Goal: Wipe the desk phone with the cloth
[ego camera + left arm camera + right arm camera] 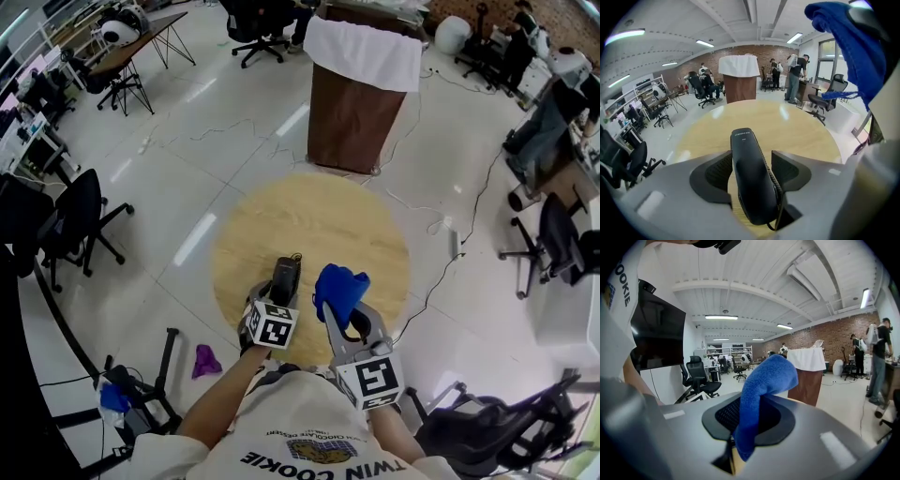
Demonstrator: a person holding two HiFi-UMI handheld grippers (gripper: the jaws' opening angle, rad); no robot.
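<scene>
The left tool (283, 287) stands open; the right tool (348, 319) pinches cloth (339, 289).

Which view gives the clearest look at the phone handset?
The left gripper view: the handset fills the centre, lying between the left gripper's parted jaws. The head view shows it small, its near end hidden by that gripper. The right gripper view misses it.

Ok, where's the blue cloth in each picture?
Head view: cloth low in the middle, held by the right gripper.
Left gripper view: cloth in the top right corner.
Right gripper view: cloth in the middle, pinched between the jaws.
Shared landmark: brown stand with a white cover, also here and here.
</scene>
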